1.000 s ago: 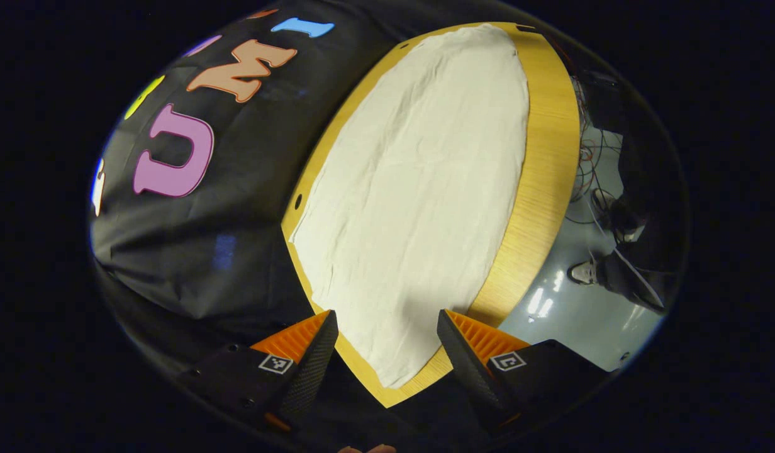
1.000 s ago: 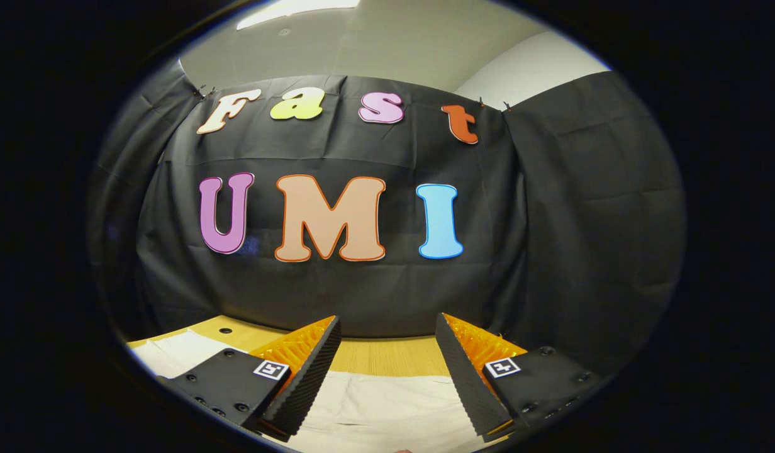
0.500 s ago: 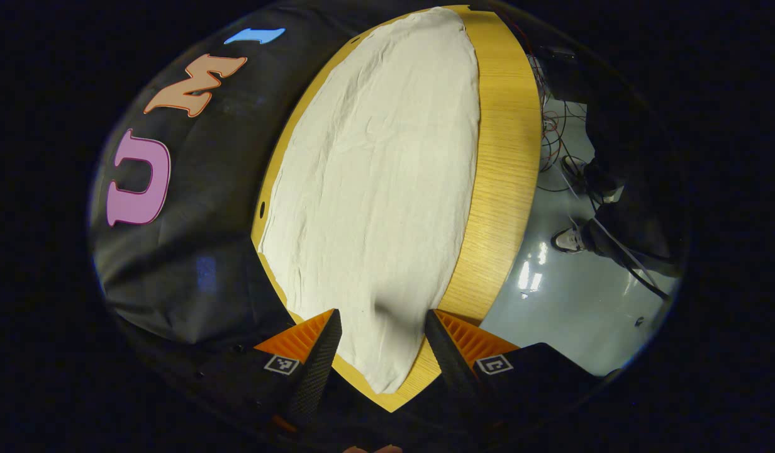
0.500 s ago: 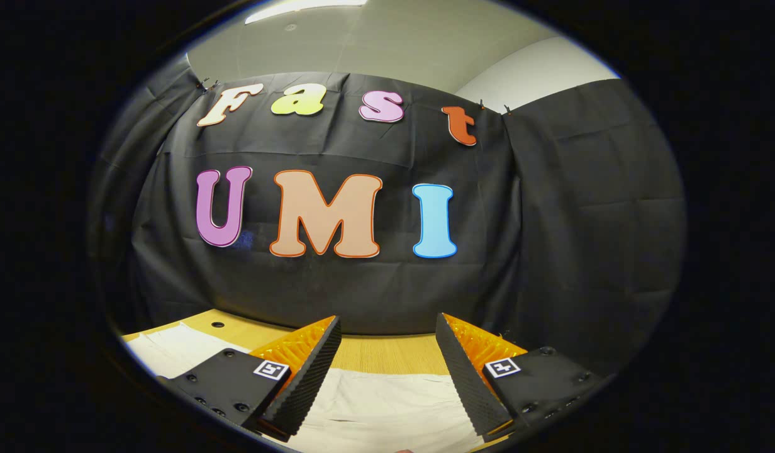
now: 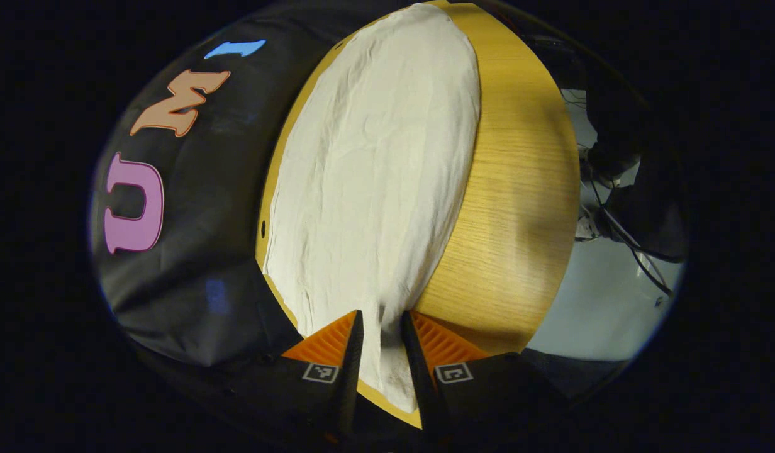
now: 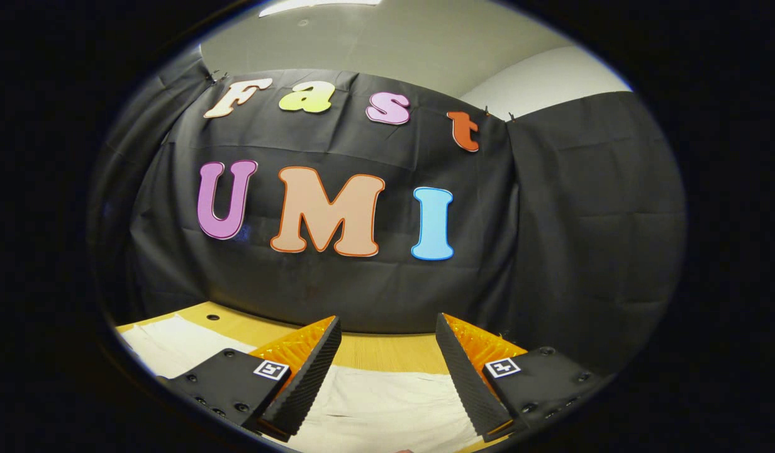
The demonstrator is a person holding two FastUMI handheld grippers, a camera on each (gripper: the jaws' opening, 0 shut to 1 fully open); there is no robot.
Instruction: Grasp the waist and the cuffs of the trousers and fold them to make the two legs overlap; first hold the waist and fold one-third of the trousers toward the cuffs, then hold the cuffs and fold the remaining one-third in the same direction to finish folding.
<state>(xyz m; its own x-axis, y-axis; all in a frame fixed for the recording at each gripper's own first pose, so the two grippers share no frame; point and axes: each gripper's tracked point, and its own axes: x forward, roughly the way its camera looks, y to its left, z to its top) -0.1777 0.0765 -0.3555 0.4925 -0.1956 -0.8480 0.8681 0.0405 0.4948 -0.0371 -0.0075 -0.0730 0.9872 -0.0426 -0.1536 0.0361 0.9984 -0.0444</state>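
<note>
The cream-white trousers (image 5: pixel 375 189) lie spread along the wooden table (image 5: pixel 519 189) in the left gripper view. My left gripper (image 5: pixel 381 314) is shut on their near end, and the cloth rises in a pinched ridge between the two fingers. Which end of the trousers this is cannot be told. In the right gripper view my right gripper (image 6: pixel 388 318) stands open, with nothing between its fingers. It hovers over a patch of the trousers (image 6: pixel 387 402) near the table's (image 6: pixel 387 352) far edge and faces the booth wall.
The black cloth wall (image 6: pixel 362 289) stands close behind the table's far edge. In the left gripper view, the pale floor (image 5: pixel 607 302) with loose cables (image 5: pixel 623 220) lies past the table's right edge. Bare wood runs along the cloth's right side.
My left gripper went down to the cloth's near end and shut on it. The cloth's right edge drew inward, baring more wood. The right gripper barely moved.
</note>
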